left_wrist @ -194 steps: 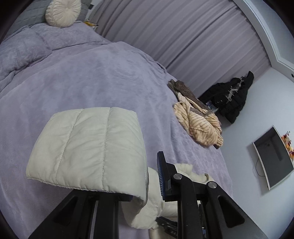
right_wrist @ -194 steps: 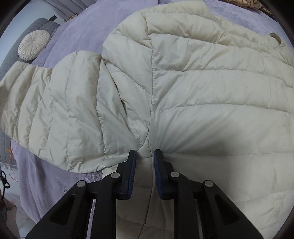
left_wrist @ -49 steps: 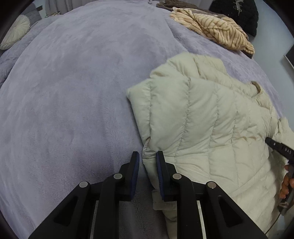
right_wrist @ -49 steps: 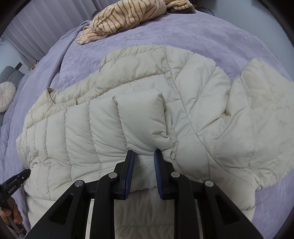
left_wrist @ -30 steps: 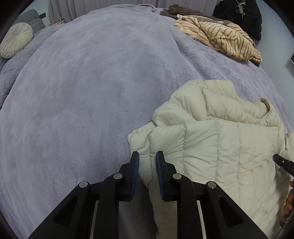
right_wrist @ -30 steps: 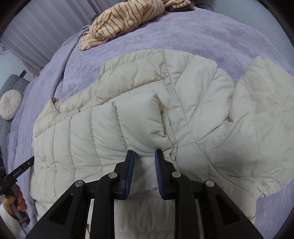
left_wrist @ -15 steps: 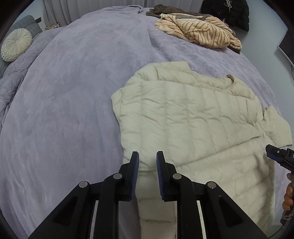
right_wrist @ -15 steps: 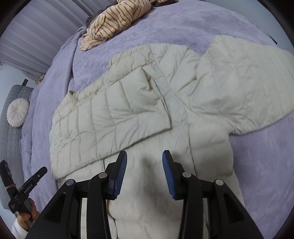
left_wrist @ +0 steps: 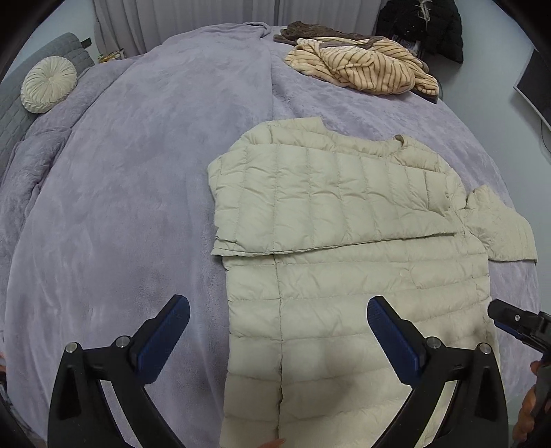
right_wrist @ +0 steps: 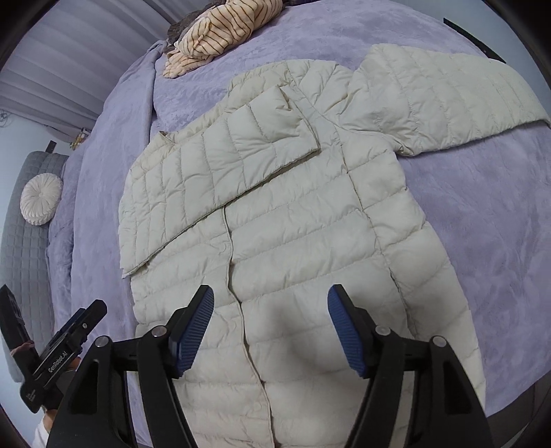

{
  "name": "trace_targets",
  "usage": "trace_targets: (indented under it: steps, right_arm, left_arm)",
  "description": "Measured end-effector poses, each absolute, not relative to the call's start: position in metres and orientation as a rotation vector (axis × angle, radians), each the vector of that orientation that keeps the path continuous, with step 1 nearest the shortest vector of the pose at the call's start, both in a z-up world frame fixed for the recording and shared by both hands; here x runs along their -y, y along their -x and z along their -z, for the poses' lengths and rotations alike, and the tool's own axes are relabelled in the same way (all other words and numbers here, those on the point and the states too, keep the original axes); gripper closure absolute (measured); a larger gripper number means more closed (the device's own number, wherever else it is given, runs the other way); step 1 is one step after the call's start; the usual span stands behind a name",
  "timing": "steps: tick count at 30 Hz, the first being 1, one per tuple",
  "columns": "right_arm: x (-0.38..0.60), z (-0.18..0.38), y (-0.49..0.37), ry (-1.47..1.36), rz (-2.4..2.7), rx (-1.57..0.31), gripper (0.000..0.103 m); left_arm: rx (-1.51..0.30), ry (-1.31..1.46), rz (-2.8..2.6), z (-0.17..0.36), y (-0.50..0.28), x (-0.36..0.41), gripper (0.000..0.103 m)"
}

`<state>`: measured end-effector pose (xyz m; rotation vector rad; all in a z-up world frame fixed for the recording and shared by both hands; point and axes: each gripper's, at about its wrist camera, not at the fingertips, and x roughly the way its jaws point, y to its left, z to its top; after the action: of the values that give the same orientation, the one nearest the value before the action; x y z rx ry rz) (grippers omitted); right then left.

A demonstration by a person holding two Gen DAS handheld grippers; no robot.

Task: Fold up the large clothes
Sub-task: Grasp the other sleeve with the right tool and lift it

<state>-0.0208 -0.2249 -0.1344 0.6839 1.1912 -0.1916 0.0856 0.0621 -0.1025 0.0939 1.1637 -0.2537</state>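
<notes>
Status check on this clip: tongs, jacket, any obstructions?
Left tongs open, right tongs open, both empty. Cream jacket flat on bed, one sleeve folded across chest, other sleeve spread out. Striped garment lies apart.

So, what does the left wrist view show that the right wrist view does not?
Only the left wrist view shows the black coat and the screen on the wall. Only the right wrist view shows the whole unfolded sleeve, spread flat on the bed. Both share the cream jacket with one sleeve folded across its chest, the purple blanket, the striped garment, the round cushion, and both grippers open, left and right.
</notes>
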Motion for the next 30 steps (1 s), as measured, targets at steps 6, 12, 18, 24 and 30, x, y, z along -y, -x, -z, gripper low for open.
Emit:
trace_targets:
  steps: [6, 12, 18, 24, 30]
  right_arm:
    - [0.228, 0.115, 0.043, -0.7, 0.238, -1.154, 0.007]
    - [0.268, 0.1, 0.075, -0.835, 0.266, -1.055, 0.0]
    - [0.343, 0.105, 0.102, -0.934, 0.348, -1.006, 0.0]
    - [0.44, 0.125, 0.118, -1.001, 0.434, -0.976, 0.0]
    - [0.528, 0.16, 0.112, -1.174, 0.414, -0.856, 0.0]
  left_arm:
    - [-1.215, -0.105, 0.24, 0.101, -0.09, -0.062, 0.0]
    - [-1.189, -0.161, 0.307, 0.088, -0.082, -0.023, 0.0]
    - [-1.197, -0.166, 0.332, 0.087, -0.075, 0.039, 0.0]
    - [-1.237, -0.196, 0.342, 0.106, -0.07, 0.108, 0.0]
    - [-1.248, -0.235, 0.342, 0.134, -0.074, 0.171, 0.0]
